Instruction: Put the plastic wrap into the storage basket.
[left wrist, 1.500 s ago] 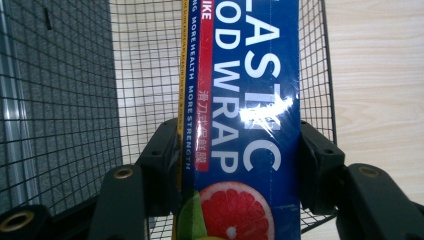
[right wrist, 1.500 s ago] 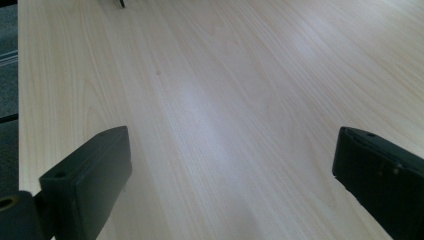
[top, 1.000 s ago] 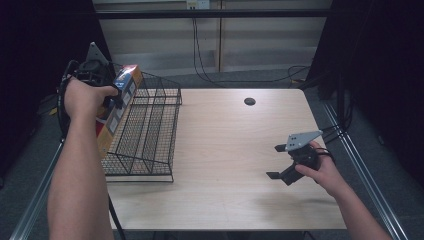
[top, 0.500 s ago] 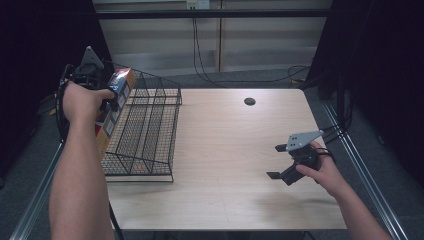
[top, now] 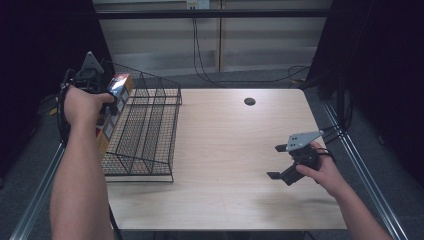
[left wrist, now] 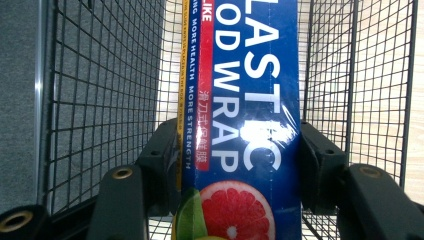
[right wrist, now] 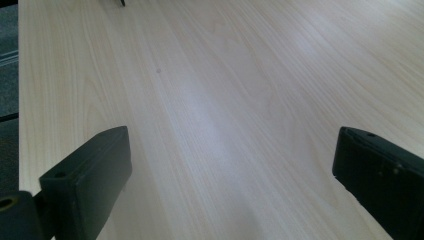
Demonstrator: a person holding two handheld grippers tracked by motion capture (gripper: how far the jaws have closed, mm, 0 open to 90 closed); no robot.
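My left gripper (left wrist: 240, 165) pinches the plastic wrap box (left wrist: 245, 115) at the wire basket (top: 145, 130) (left edge); right gripper (top: 281, 161) spread wide over the table (top: 225, 150).

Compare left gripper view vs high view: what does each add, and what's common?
Left gripper view alone: the blue plastic-wrap box's lettering and grapefruit picture, clamped between the left tool's black jaws. High view alone: the right tool, open over the light wooden table, and both forearms. Shared: the box and the black wire rack behind it.
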